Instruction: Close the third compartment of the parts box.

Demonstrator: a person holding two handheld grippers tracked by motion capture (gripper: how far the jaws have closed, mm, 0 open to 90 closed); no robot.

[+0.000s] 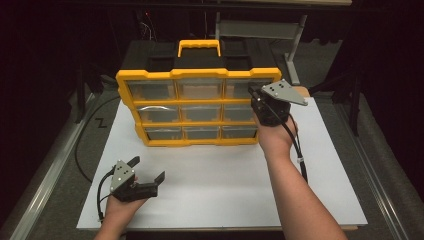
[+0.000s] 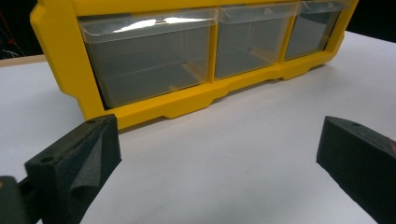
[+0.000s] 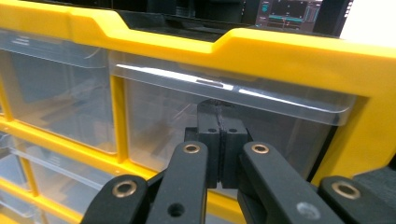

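Yellow organizer (image 1: 200, 107) upright, drawers facing person; right gripper (image 3: 218, 140) closed at top-right drawer (image 3: 233, 121)

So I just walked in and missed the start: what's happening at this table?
A person is working with two handheld grippers on a yellow drawer cabinet that stands on a white board. The right gripper, jaws closed together, is up against the clear top-right drawer, just under its lip. The left gripper rests on the board in front, jaws open and holding nothing. All drawers look shut.
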